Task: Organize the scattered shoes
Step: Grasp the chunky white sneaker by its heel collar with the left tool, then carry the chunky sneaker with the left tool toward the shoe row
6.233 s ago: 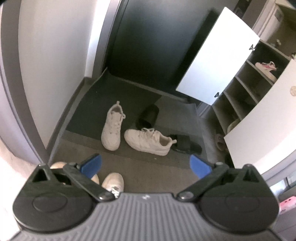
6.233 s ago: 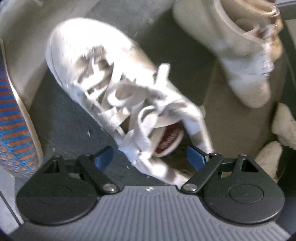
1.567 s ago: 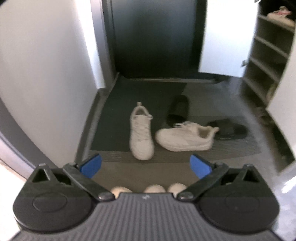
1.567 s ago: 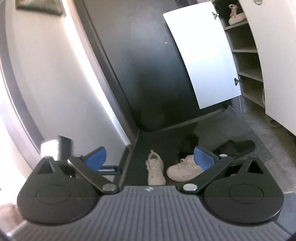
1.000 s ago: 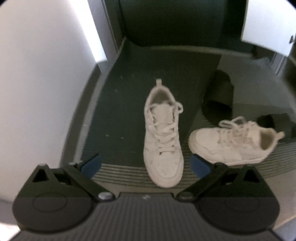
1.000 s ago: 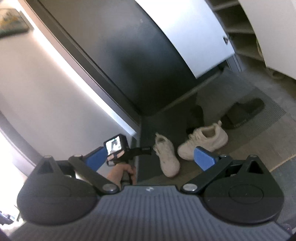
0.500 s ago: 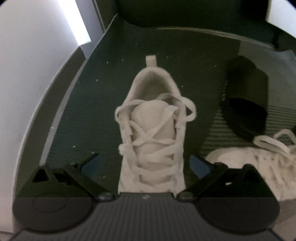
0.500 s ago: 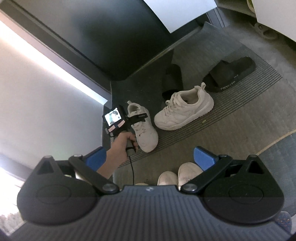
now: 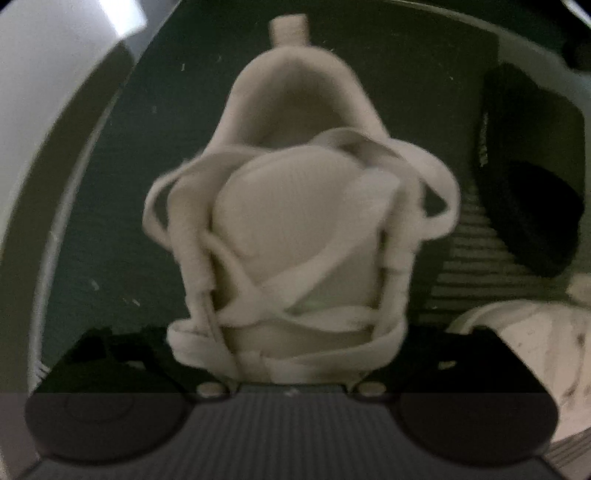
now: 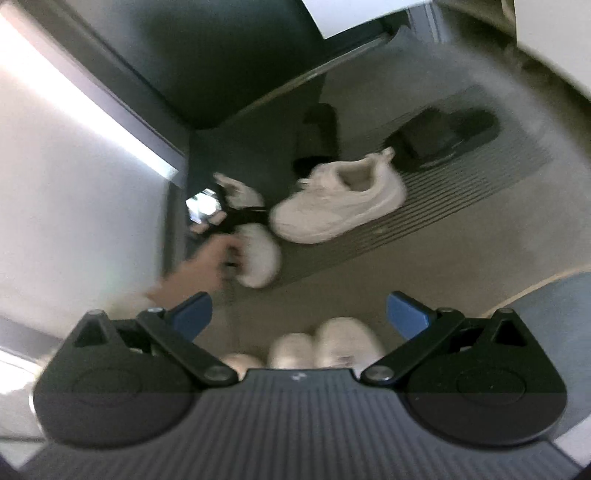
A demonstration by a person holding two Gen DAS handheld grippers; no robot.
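A white sneaker (image 9: 295, 221) lies on the dark mat (image 9: 122, 221) with its heel at the far end, and it fills the left wrist view. My left gripper (image 9: 288, 332) straddles its laced middle from above. Its jaws are closing with the sneaker between them. The pads are lost in shadow beside the shoe, and I see none pressing on it. From the right wrist view, a hand (image 10: 207, 266) holds the left gripper (image 10: 236, 218) over that sneaker (image 10: 258, 258). A second white sneaker (image 10: 340, 206) lies crosswise beside it. My right gripper (image 10: 299, 314) hangs open and empty, high above the floor.
Two black slides (image 10: 443, 136) (image 10: 317, 129) lie on the ribbed mat (image 10: 480, 192) beyond the sneakers. Pale shoe toes (image 10: 321, 347) show on the floor just under the right gripper. A white wall (image 10: 74, 184) is at the left, a dark door (image 10: 221, 44) behind, and a white cabinet door (image 10: 362, 14) at the top.
The left gripper has sunk onto the sneaker, which has grown to fill its view and now hides the blue pads. The right gripper has tipped further down toward the floor.
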